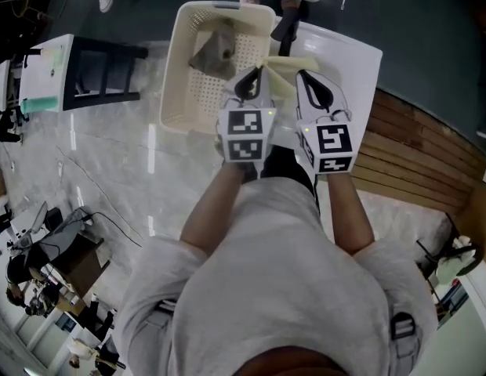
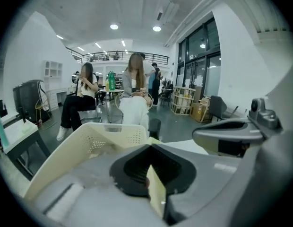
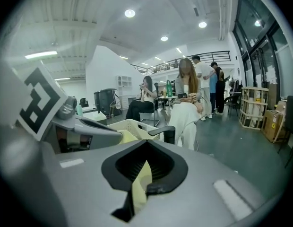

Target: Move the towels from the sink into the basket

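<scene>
One thin, soft pale yellow towel (image 1: 284, 70) hangs stretched between the two tongs, over the edge of the white sink (image 1: 349, 61) beside the basket. The left tongs (image 1: 251, 83) pinch one edge of it, and the right tongs (image 1: 310, 86) pinch another. One crumpled grey towel (image 1: 215, 53) lies inside the cream, perforated plastic basket (image 1: 176, 84). A black faucet (image 1: 284, 28) stands just behind the yellow cloth.

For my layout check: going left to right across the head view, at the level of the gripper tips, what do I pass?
Black stand → basket → left gripper → yellow towel, held by both pairs of jaws → right gripper → wooden slats.
</scene>
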Motion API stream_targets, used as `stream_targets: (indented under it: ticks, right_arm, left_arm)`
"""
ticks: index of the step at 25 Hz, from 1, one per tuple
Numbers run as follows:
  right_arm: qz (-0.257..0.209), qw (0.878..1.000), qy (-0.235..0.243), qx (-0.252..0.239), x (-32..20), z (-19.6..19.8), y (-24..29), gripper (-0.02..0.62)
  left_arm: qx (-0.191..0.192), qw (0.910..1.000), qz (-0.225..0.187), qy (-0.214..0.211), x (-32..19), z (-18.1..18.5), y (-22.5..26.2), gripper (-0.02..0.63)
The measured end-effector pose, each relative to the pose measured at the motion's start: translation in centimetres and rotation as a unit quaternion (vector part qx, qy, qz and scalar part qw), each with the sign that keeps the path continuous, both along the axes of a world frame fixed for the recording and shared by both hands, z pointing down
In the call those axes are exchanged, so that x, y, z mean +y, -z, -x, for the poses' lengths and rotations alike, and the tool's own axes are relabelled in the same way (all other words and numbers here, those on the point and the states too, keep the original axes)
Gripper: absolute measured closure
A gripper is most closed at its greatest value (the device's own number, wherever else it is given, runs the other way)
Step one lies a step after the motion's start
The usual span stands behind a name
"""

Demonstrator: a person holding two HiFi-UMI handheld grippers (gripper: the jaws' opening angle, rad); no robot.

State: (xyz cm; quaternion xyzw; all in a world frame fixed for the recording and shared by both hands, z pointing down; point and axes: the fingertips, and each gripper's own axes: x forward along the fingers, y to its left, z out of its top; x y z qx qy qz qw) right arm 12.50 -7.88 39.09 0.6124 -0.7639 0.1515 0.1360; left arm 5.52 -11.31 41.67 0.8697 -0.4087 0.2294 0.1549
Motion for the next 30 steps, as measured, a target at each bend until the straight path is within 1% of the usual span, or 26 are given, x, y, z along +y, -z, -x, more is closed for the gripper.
stream_targets:
  ticks: [7, 13, 17, 20, 26, 28, 30]
  right_arm:
    - [-0.006, 0.999, 0.047, 0.004, -1.4, 5.0, 0.5, 0.589]
    - [-0.014, 0.996, 0.084, 0.009, -2.2, 8.4, 1.4, 0.589]
    - [-0.017, 0.994, 0.109, 0.01, -2.7, 10.9, 2.1, 0.589]
    - [-0.021, 0.992, 0.128, 0.011, -3.0, 12.9, 2.4, 0.589]
    - [-0.022, 0.986, 0.165, 0.011, -4.1, 16.6, 2.1, 0.589]
    - [-0.022, 0.984, 0.175, 0.01, -4.3, 17.8, 2.2, 0.589]
    - [-0.022, 0.983, 0.183, 0.009, -4.3, 18.7, 2.3, 0.589]
  left_arm:
    - [0.002, 0.9977, -0.008, 0.068, -1.6, 6.8, 0.7, 0.584]
    - [0.006, 0.9921, -0.015, 0.124, -2.3, 12.0, 1.7, 0.584]
    - [0.014, 0.9868, -0.027, 0.159, -2.7, 15.1, 3.1, 0.584]
    - [0.007, 0.9825, -0.031, 0.183, -2.6, 17.9, 3.4, 0.584]
    - [0.008, 0.9686, -0.047, 0.244, -3.3, 23.4, 4.1, 0.584]
    - [0.006, 0.9656, -0.048, 0.255, -3.2, 24.8, 4.2, 0.584]
    - [0.003, 0.9657, -0.042, 0.256, -2.8, 25.4, 3.9, 0.585]
